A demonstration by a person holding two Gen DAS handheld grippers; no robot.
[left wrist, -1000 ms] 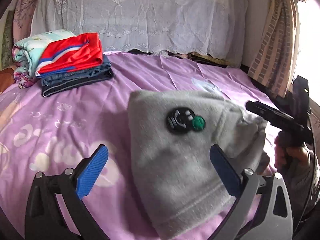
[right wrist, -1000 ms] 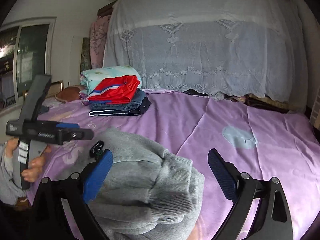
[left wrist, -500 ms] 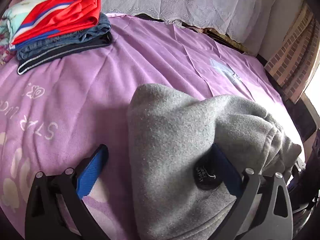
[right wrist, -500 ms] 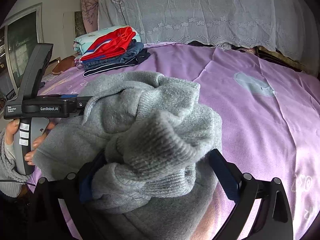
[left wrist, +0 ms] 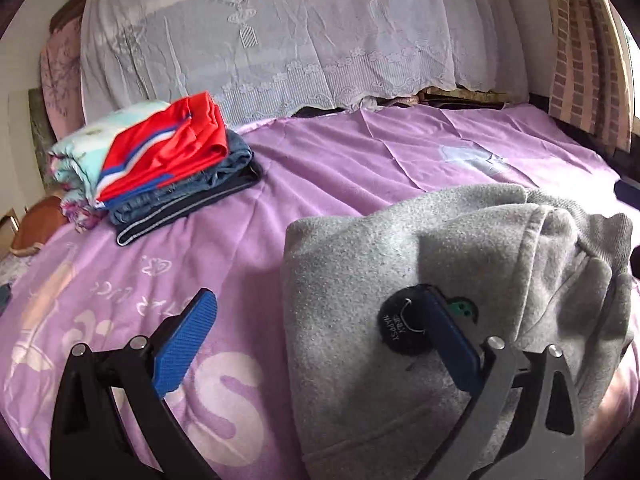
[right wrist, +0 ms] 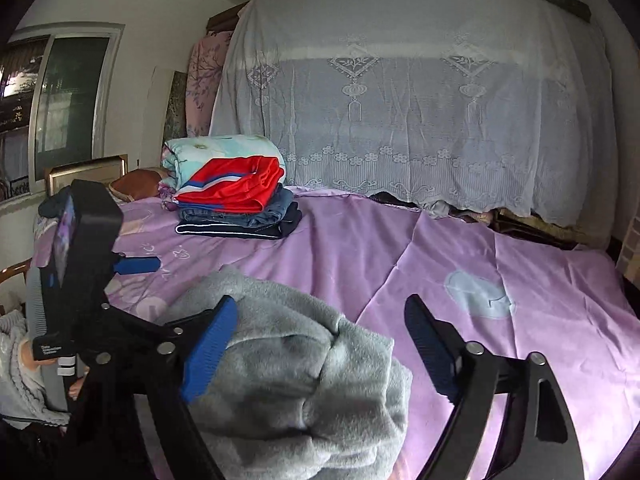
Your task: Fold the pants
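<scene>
Left wrist view takes in, at its far left, a stack of folded clothes (left wrist: 160, 176) with a red garment on top, sitting on the purple bedsheet (left wrist: 340, 168) near a lace-covered headboard (left wrist: 300, 40). Nearer the camera, the left gripper (left wrist: 316, 340) has its blue-padded fingers spread wide: the left pad hangs over bare sheet, while the right pad lies against the grey pants (left wrist: 440, 280), just beside a round black patch (left wrist: 404, 326) on the fleece. The pants sit bunched in a loose heap on the near right part of the bed, well apart from the stack. Right wrist view shows, at its left edge, the left gripper's body held by a hand (right wrist: 30, 356) in a grey knitted sleeve. Further right, the right gripper (right wrist: 320, 352) is likewise wide apart, with its left pad touching the top of the crumpled pants (right wrist: 296, 380) and its right pad over bare sheet, gripping nothing.
</scene>
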